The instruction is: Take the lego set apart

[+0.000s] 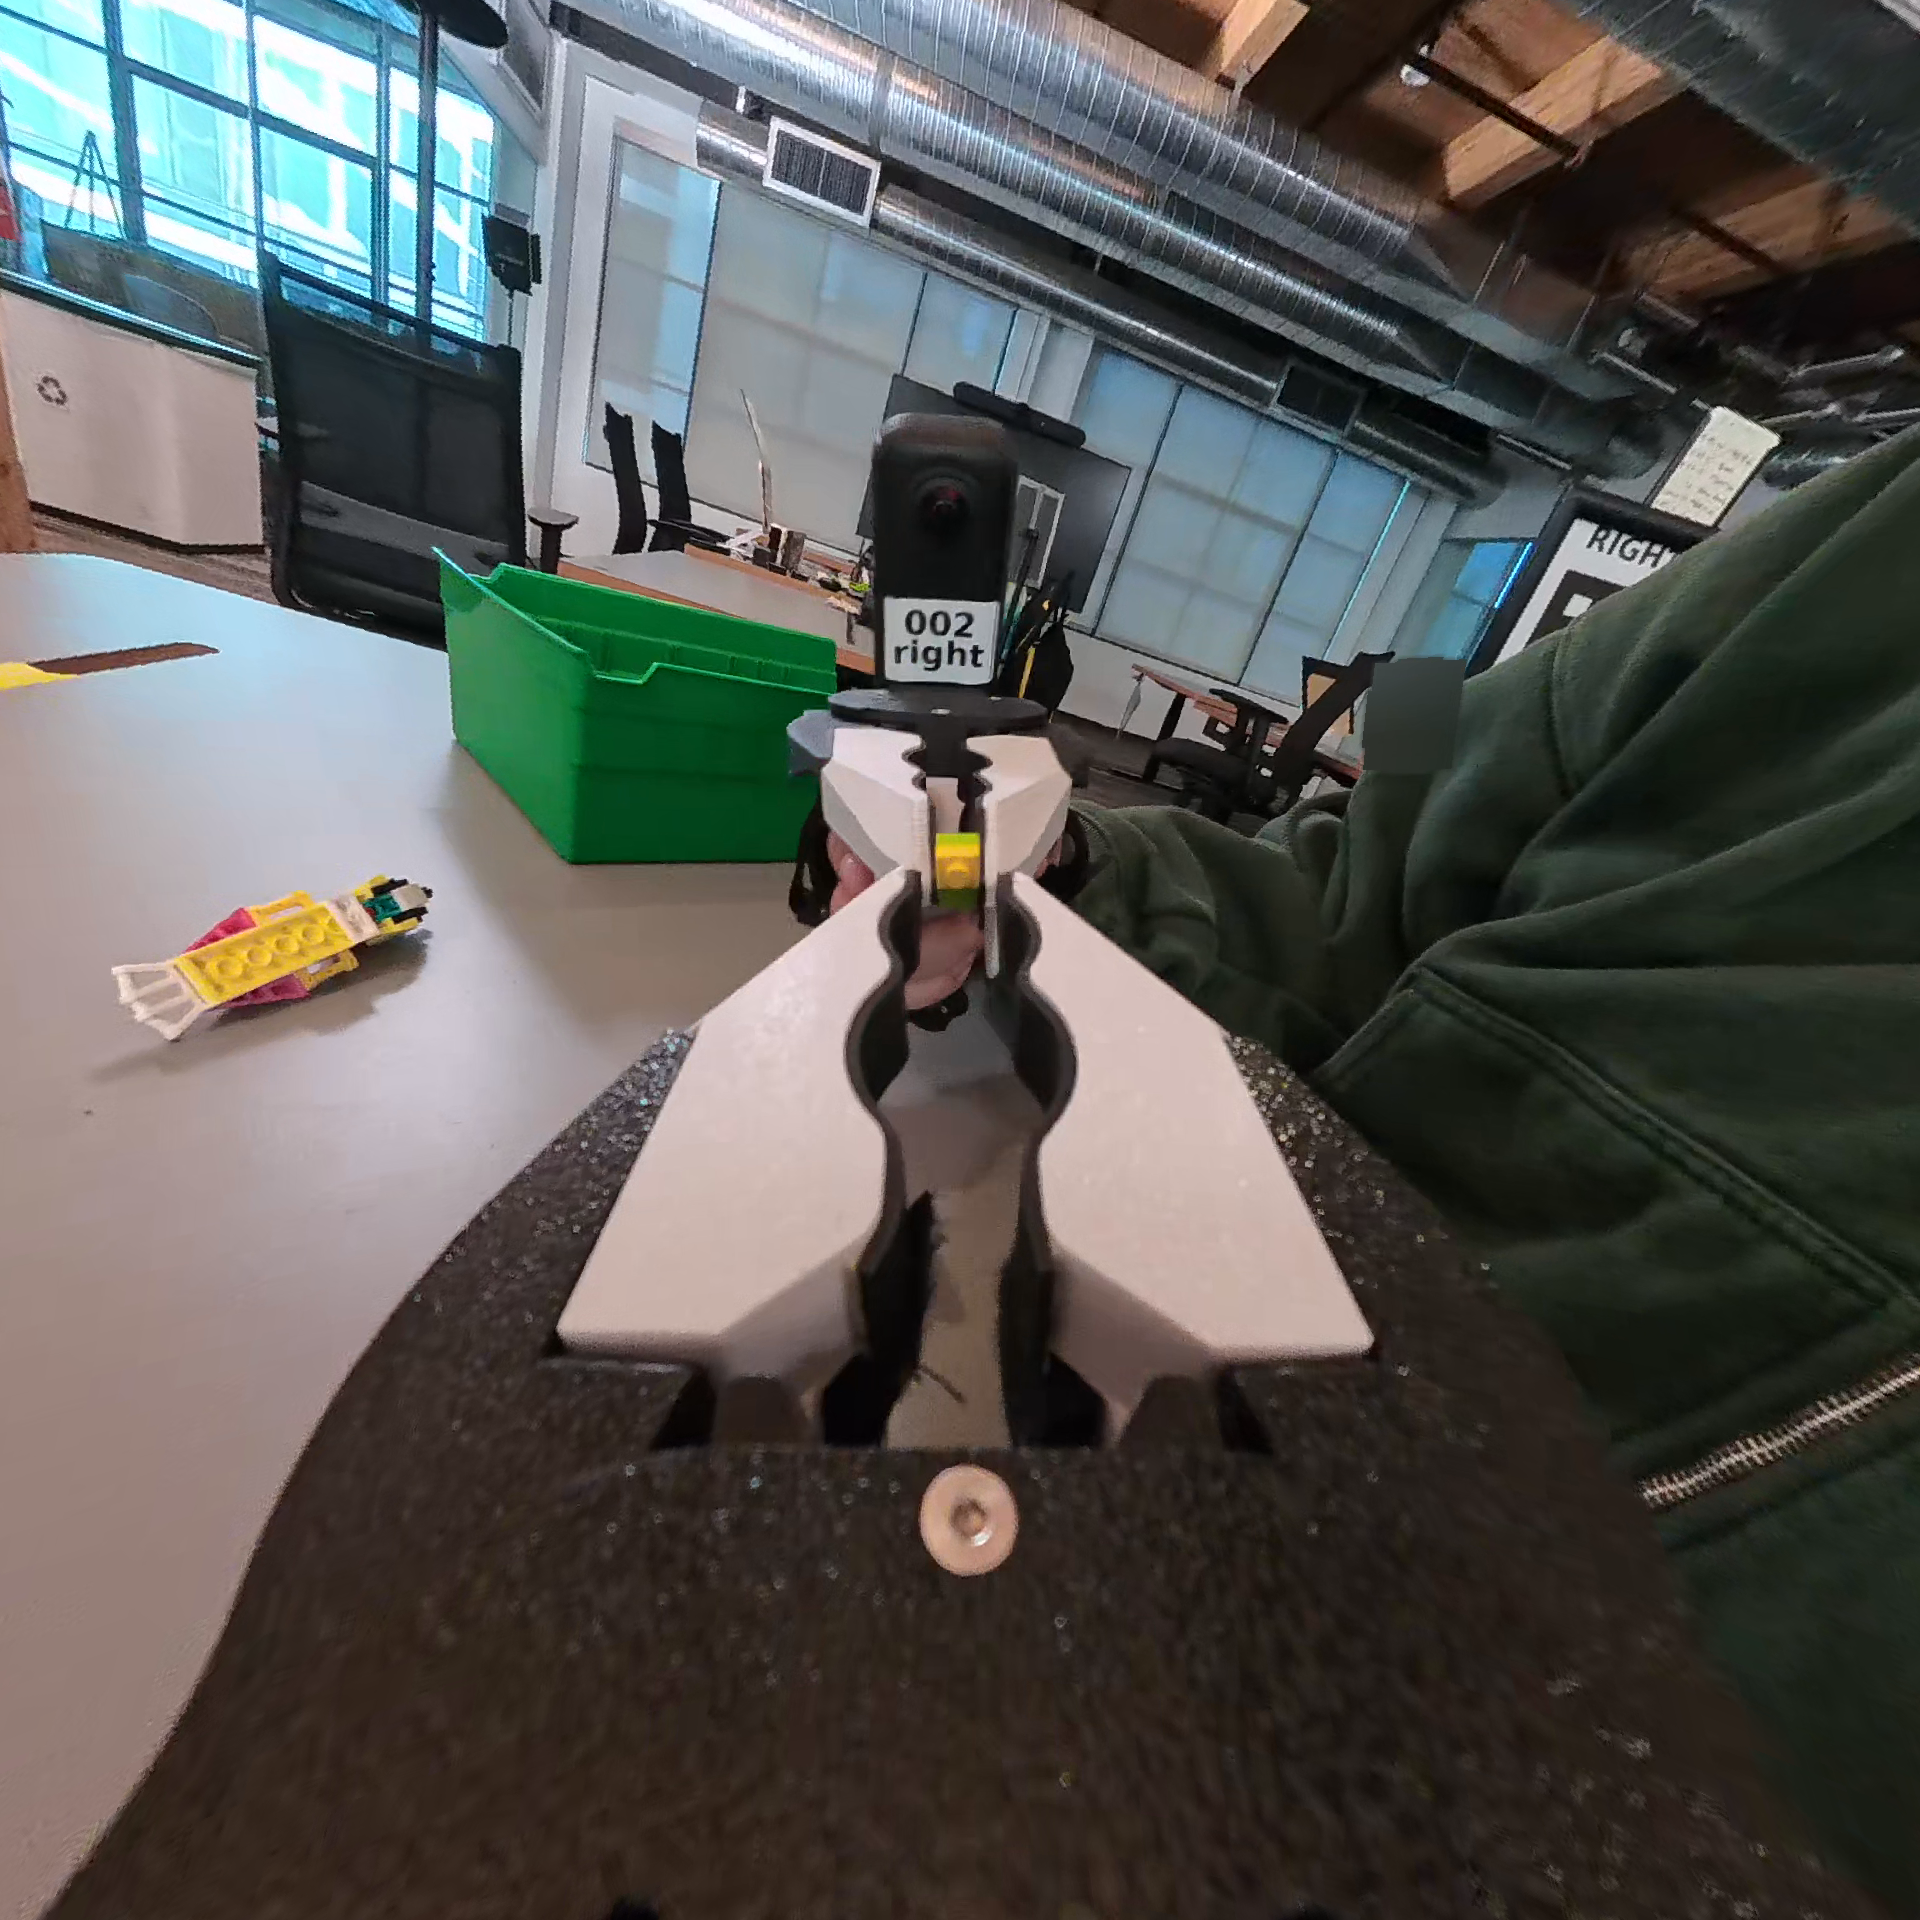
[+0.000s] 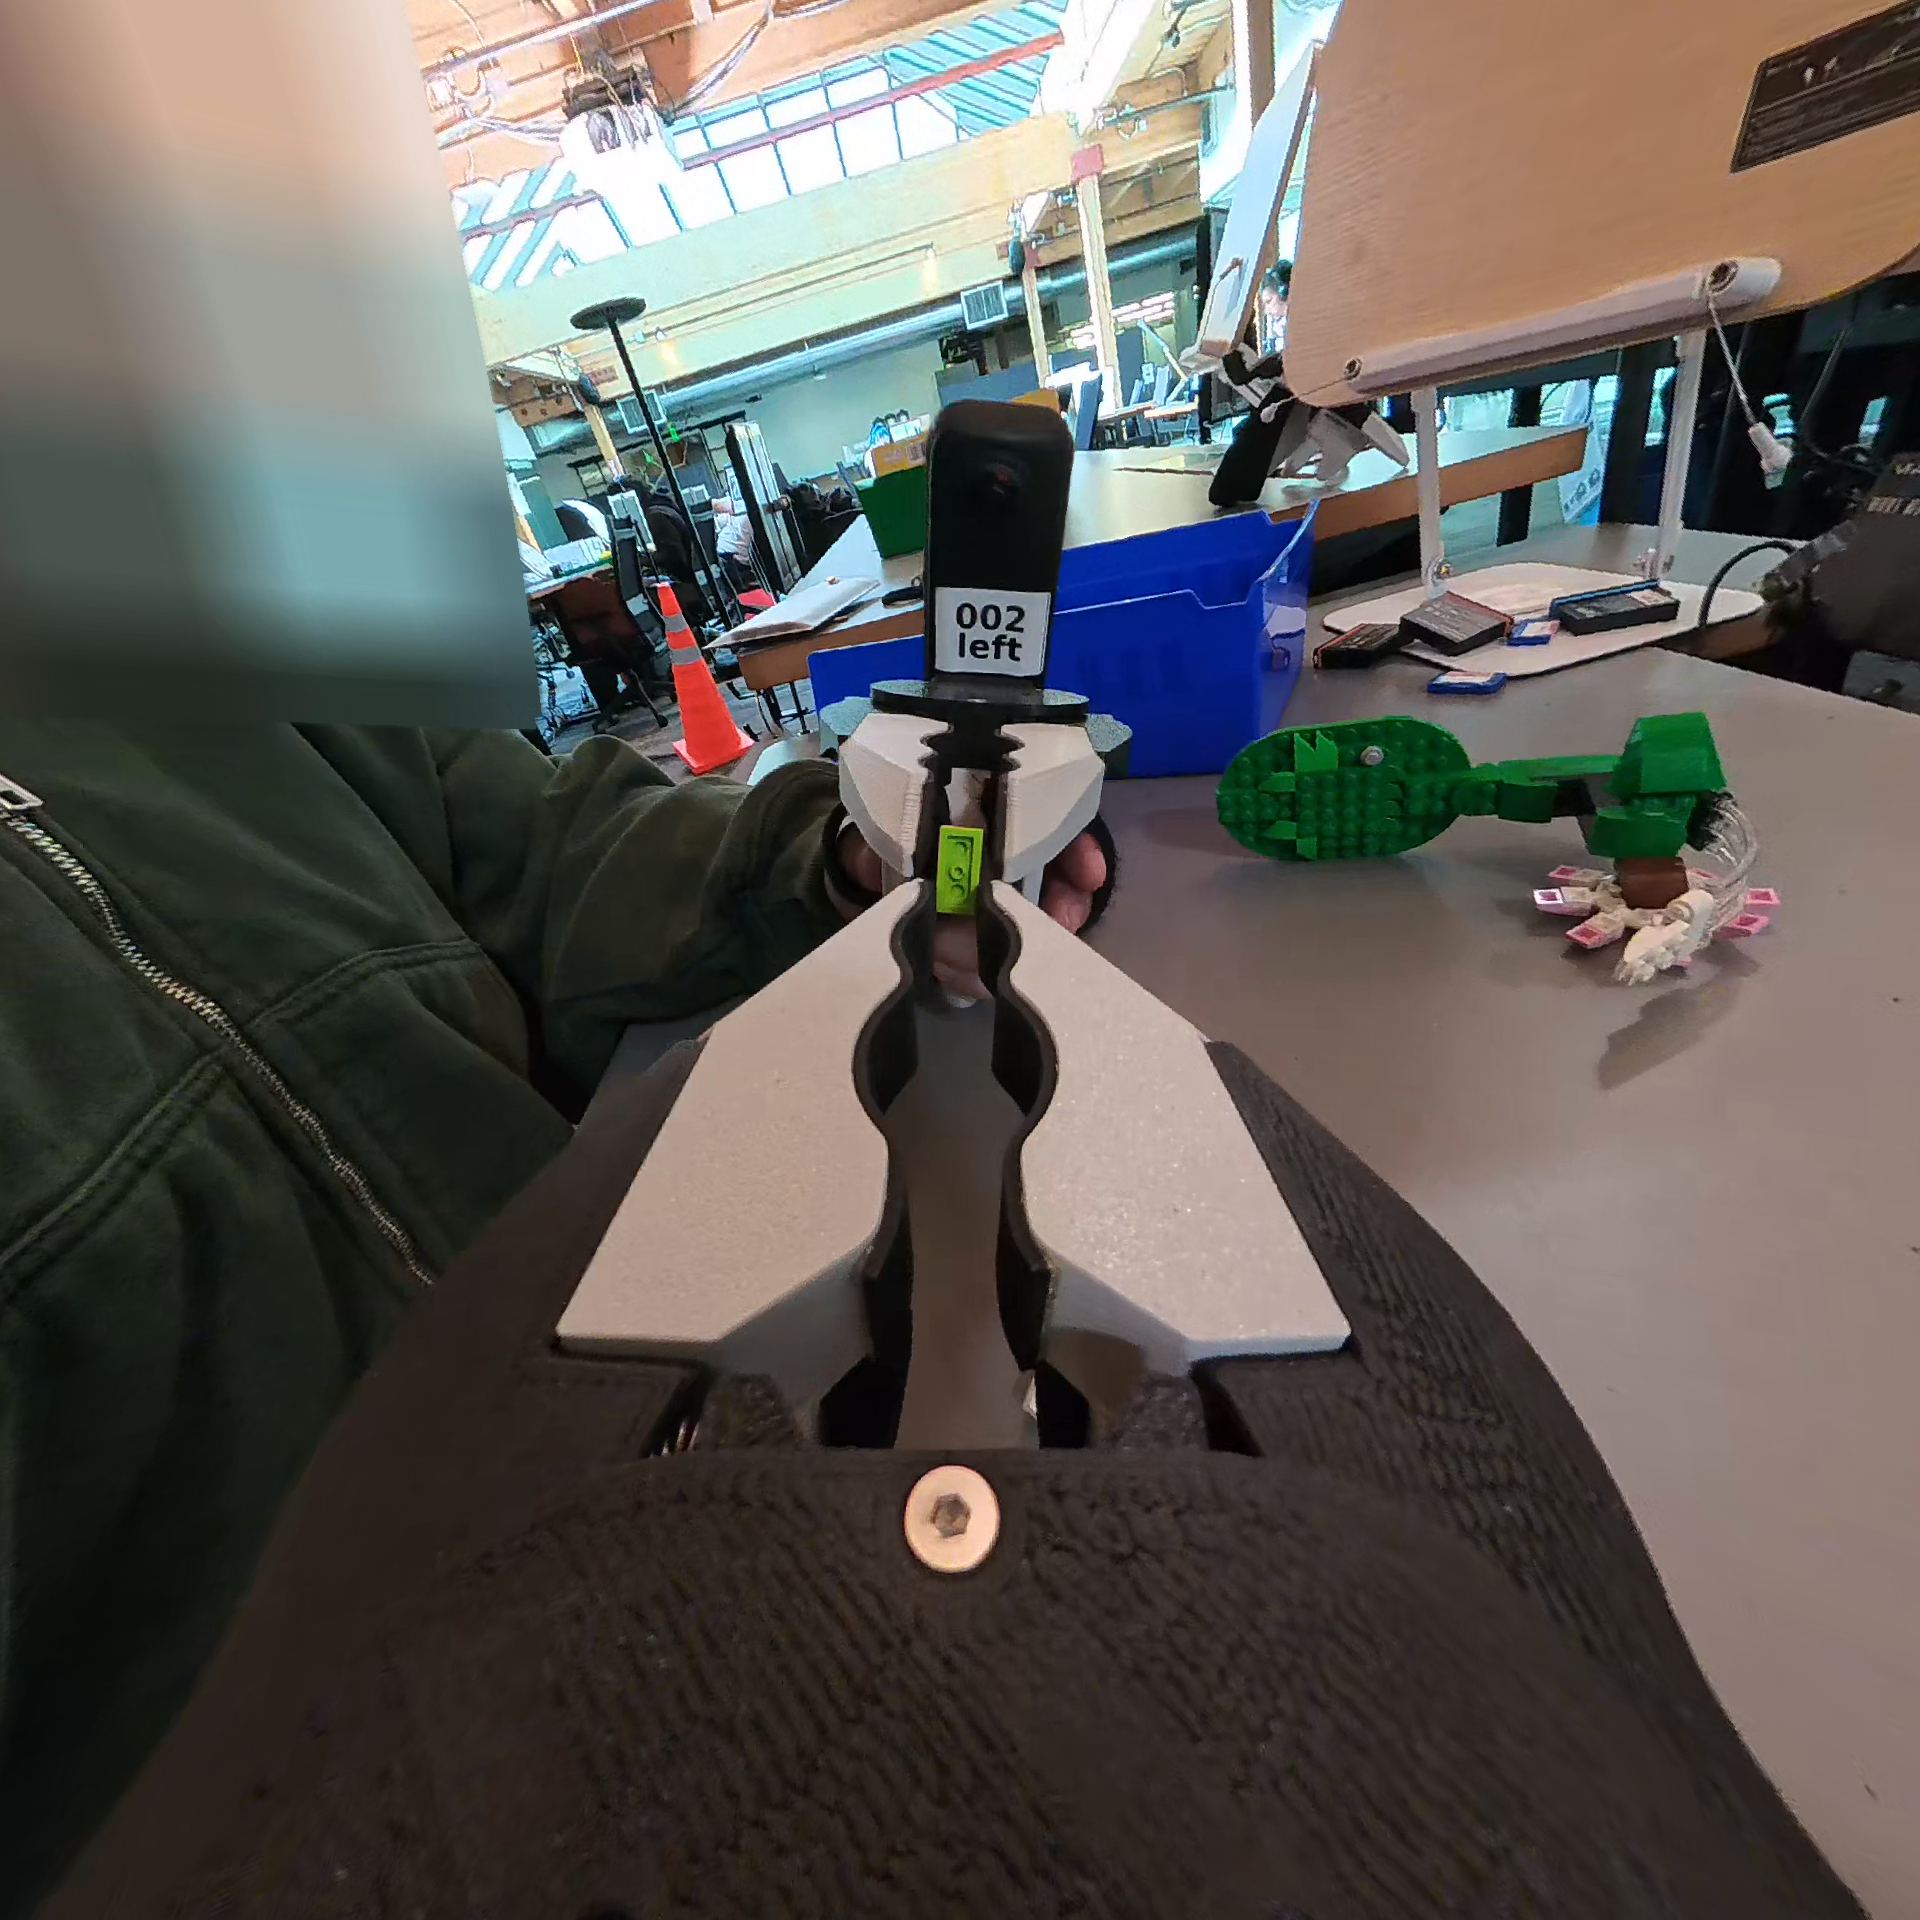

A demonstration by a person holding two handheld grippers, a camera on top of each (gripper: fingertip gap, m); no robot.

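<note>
My left gripper [image 1: 956, 902] and right gripper [image 2: 956, 904] face each other tip to tip above the grey table [image 1: 260, 1195]. Both are shut on one small lego piece [image 1: 956, 868], yellow on top and lime below; in the right wrist view it shows as lime [image 2: 958, 868]. The right gripper [image 1: 956, 826] shows opposite in the left wrist view, the left gripper [image 2: 961, 821] opposite in the right wrist view. A yellow, pink and white lego model [image 1: 270, 951] lies on the table to the left. A green lego model [image 2: 1351, 790] with pink and white parts [image 2: 1652, 914] lies to the right.
A green bin [image 1: 623, 727] stands behind the yellow model. A blue bin [image 2: 1174, 644] stands behind the green model. A person's dark green sleeve [image 1: 1558, 935] runs along the table's near side. A white stand with small cards [image 2: 1507, 613] is at the back right. The grippers are tip to tip, or close to it.
</note>
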